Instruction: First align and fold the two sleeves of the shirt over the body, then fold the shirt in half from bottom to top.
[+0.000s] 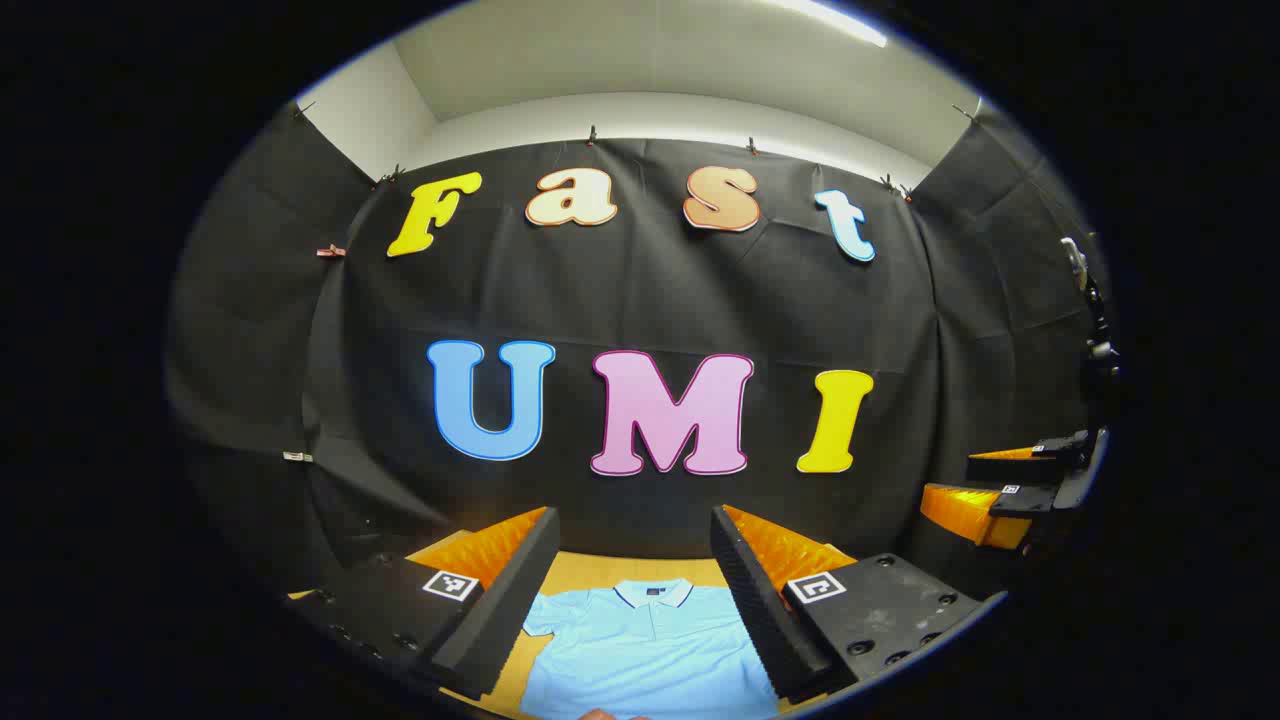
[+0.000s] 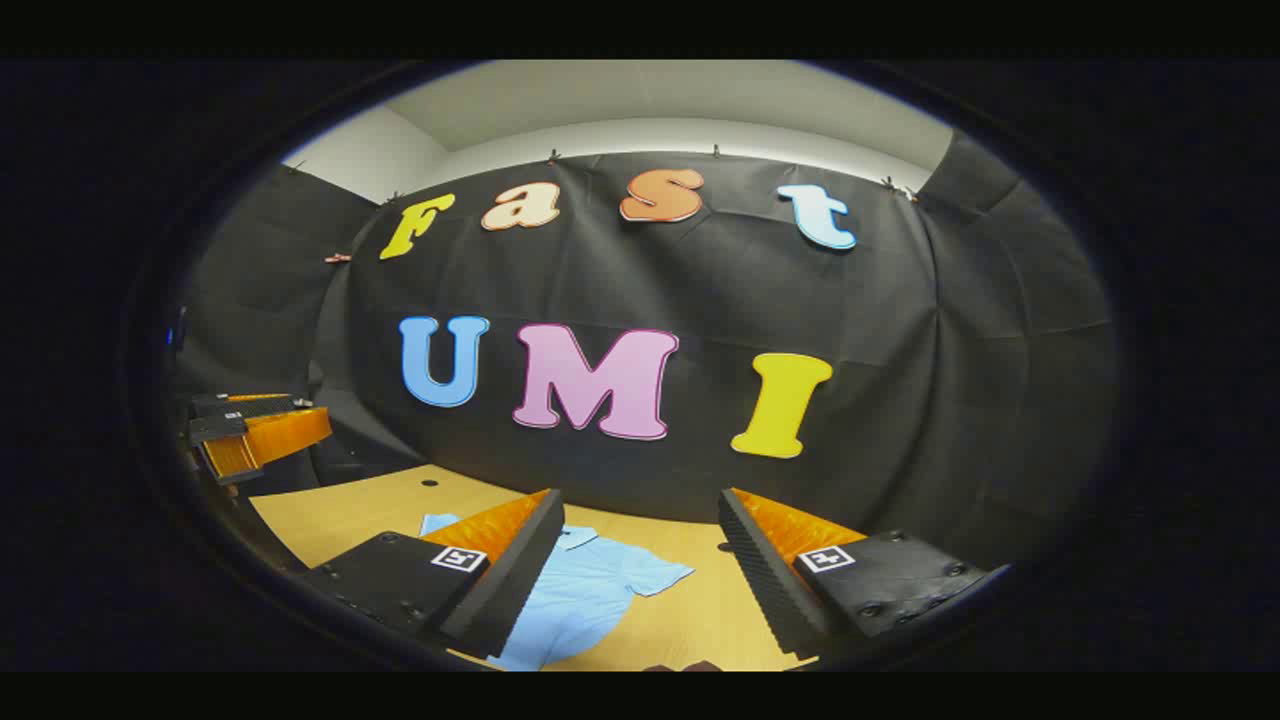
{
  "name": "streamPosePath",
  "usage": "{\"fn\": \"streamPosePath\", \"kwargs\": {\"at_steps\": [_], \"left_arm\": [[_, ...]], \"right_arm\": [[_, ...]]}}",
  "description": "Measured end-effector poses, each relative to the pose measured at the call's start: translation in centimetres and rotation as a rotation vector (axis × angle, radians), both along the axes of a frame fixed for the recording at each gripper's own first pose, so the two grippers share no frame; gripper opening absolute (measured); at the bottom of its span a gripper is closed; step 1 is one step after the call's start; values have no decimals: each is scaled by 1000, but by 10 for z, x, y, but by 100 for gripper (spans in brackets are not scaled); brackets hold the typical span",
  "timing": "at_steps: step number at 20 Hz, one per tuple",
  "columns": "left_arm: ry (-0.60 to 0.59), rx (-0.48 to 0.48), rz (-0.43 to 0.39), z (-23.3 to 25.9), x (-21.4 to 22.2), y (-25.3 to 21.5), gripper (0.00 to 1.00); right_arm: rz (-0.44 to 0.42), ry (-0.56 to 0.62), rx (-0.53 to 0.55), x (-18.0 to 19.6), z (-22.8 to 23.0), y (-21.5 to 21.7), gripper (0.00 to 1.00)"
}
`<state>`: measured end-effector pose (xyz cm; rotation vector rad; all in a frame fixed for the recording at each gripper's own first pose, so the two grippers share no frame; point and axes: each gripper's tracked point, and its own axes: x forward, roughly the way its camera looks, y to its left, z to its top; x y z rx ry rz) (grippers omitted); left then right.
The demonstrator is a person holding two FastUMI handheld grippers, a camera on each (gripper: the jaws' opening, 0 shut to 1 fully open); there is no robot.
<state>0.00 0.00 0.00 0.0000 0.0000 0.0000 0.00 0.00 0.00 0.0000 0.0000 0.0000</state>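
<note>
The black cloth wall (image 1: 640, 300) hangs across the far side of the booth and wraps round to both sides, with a strip of pale wall (image 1: 660, 115) and ceiling (image 1: 640, 50) above it. A bright light strip (image 1: 835, 20) runs along the ceiling at the upper right in the left gripper view.

Below the cloth lies a wooden table (image 2: 340, 515), its top reaching the foot of the far wall. A small dark hole (image 2: 430, 483) sits in the table near its far left part in the right gripper view.

The light blue shirt (image 1: 650, 650) lies flat on the table, collar toward the far wall. In the left gripper view it sits straight ahead between the fingers, its collar dark-edged and its short left sleeve spread out to the side. In the right gripper view the shirt (image 2: 590, 590) lies to the left of centre, one short sleeve stretched toward the right, the other partly hidden behind the near finger.

The left gripper (image 1: 632, 580) is held above the shirt's near part, its two fingers wide apart and holding nothing. The right gripper (image 2: 640, 570) is held above the table to the right of the shirt, its fingers likewise spread wide with nothing between them. Each gripper also appears far off at the edge of the other's view, raised off the table.
</note>
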Motion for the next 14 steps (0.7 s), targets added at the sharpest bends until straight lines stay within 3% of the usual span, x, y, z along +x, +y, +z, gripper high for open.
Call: {"fn": "streamPosePath", "kwargs": {"at_steps": [14], "left_arm": [[8,-5,49,-1,-2,12,96]], "right_arm": [[56,11,6,19,-2,12,97]]}}
